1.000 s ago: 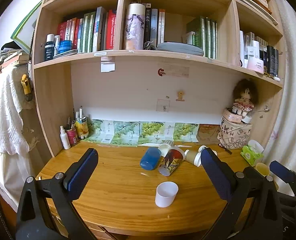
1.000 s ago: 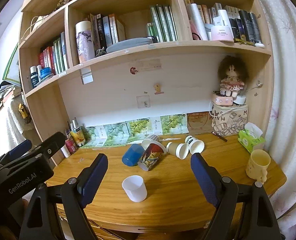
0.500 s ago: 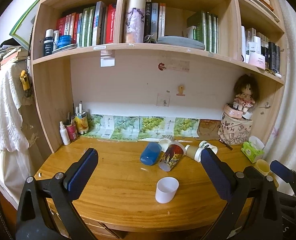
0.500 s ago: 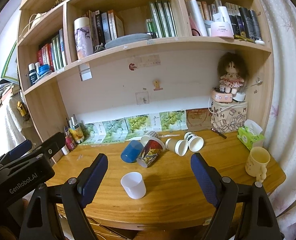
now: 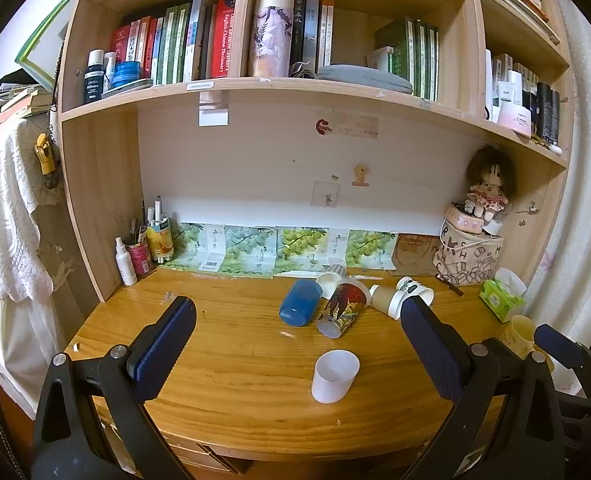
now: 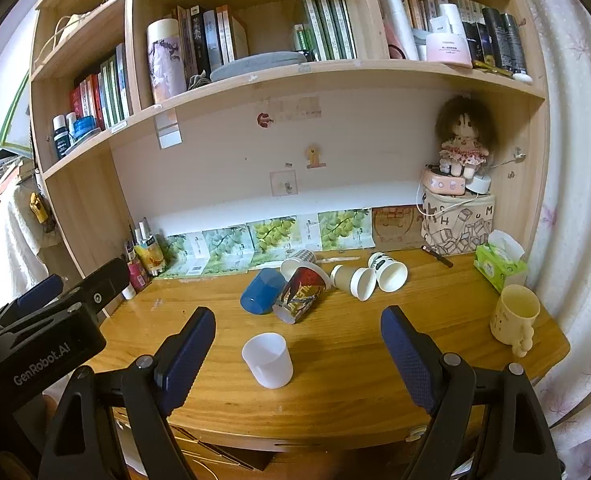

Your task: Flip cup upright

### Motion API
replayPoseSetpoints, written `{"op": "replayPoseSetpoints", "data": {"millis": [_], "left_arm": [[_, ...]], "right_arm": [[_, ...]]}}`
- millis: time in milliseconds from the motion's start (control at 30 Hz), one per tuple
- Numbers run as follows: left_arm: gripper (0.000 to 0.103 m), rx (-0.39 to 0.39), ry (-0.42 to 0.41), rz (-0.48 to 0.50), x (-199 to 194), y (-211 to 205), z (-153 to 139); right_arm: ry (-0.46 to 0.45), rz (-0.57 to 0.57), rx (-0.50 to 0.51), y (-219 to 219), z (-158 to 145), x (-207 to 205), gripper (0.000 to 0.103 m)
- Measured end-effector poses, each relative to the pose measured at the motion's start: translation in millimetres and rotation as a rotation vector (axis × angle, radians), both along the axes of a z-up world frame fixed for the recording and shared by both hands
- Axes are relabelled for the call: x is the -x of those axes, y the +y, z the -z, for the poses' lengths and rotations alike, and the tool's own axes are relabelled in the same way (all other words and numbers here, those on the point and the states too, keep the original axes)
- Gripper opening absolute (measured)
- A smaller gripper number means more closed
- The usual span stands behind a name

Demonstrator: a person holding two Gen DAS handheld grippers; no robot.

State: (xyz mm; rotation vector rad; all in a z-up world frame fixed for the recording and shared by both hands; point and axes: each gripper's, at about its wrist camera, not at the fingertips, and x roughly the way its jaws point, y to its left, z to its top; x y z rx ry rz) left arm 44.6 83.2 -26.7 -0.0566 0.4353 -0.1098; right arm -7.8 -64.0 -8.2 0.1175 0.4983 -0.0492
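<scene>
Wooden desk (image 5: 231, 364): white cup (image 5: 334, 376) upright, claws empty.

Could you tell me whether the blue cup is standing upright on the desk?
No, the blue cup lies on its side beside the patterned cup.

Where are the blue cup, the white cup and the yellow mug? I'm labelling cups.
blue cup (image 6: 262, 291): right wrist view, on its side wall.
white cup (image 6: 269, 362): right wrist view, on its outer wall.
yellow mug (image 6: 513, 320): right wrist view, on its body.
</scene>
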Motion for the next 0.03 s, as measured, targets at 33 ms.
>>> {"op": "replayPoseSetpoints", "data": {"millis": [33], "left_arm": [[0.102,-0.001,-0.001,-0.003,0.1,-0.5,-0.1]], "right_arm": [[0.002,0.001,0.002,1.3,0.3,-0.9,0.085]]}}
